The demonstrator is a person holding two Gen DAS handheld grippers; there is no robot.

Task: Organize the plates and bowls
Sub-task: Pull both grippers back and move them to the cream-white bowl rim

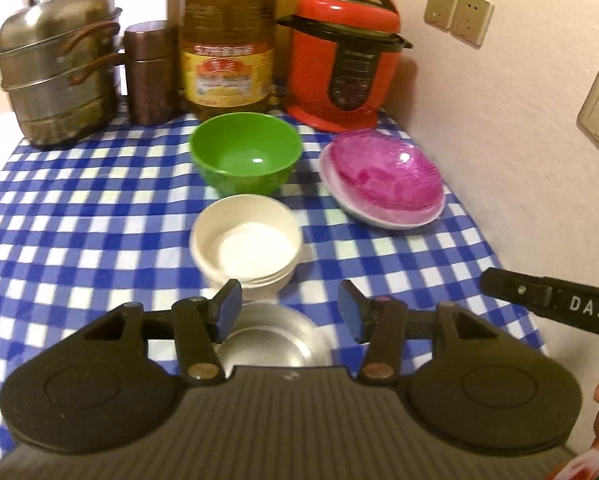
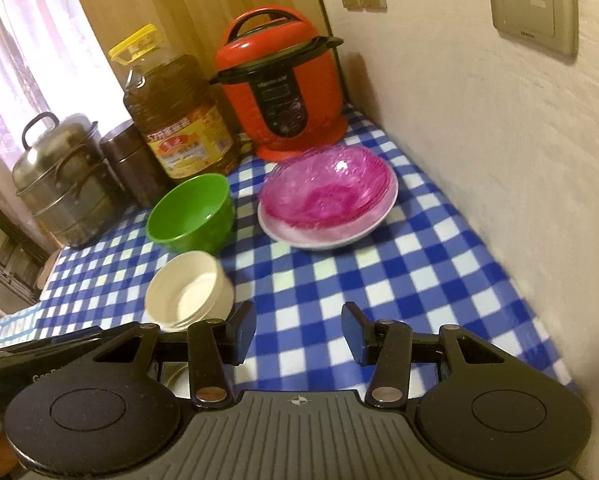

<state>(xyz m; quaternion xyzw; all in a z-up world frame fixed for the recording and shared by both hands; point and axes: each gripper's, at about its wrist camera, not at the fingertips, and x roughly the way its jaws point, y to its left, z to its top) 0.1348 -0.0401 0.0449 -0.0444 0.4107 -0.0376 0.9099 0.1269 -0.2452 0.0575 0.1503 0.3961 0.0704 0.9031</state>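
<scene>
The left gripper [image 1: 289,308] hangs with jaws apart and empty over a steel bowl [image 1: 275,340]. Beyond the steel bowl sit stacked white bowls [image 1: 245,242], then a green bowl [image 1: 245,152]. The right gripper [image 2: 299,330] also gapes empty.

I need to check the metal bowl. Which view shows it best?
The left wrist view: the metal bowl sits between that gripper's fingers, interior visible. The right wrist view shows only a sliver behind its left finger.

I hold both grippers tilted down over the surface. My left gripper [image 1: 290,308] has its jaws apart, nothing between them. My right gripper [image 2: 299,334] is also parted and holds nothing.
</scene>
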